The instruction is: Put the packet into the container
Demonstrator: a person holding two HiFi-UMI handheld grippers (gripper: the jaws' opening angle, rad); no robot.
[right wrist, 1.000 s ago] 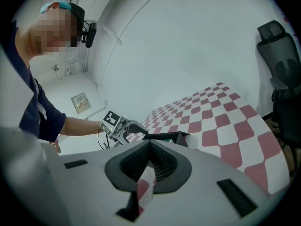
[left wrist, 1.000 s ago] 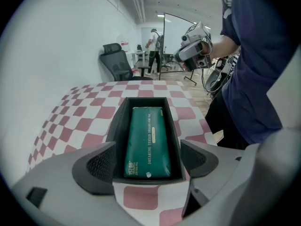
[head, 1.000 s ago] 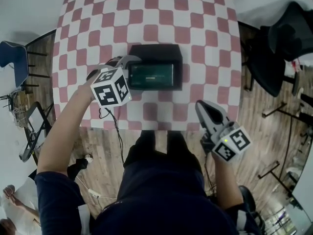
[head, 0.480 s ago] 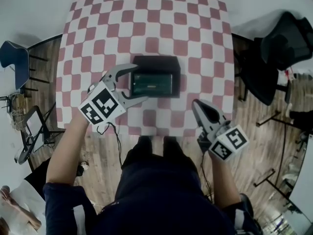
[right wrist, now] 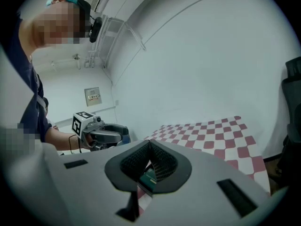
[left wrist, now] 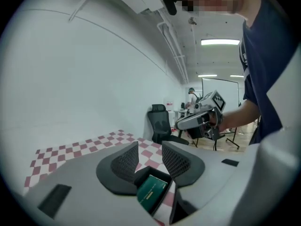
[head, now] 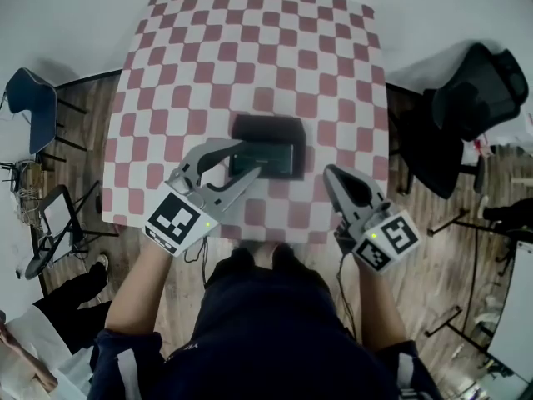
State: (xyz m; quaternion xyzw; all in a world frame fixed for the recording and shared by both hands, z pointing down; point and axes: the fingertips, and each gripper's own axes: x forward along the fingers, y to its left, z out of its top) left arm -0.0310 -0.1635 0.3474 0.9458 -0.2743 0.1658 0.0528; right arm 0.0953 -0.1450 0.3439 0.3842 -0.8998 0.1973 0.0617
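Packet: the green packet (head: 266, 162) lies flat inside the black container (head: 268, 127), its face up.
Container: it stands on the red-and-white checked table (head: 250, 48), near the front edge and roughly centred before the person.
Left gripper: the left gripper (head: 250, 157) is held over the container's near-left corner, with its marker cube toward the person. Its jaws are apart and closing, with nothing caught between them. In the left gripper view the packet (left wrist: 153, 192) and the container's dark rim (left wrist: 145, 174) show through the gap, lower down.
Right gripper: the right gripper (head: 330, 175) is held to the right of the container, apart from it and near the table's front edge. Its jaws are clenched together at the tips and grasp nothing. In the right gripper view a sliver of the packet (right wrist: 149, 177) shows below them.
Surroundings: a black office chair (head: 470, 98) stands to the right of the table and a blue chair (head: 33, 111) to the left, both on the wooden floor.
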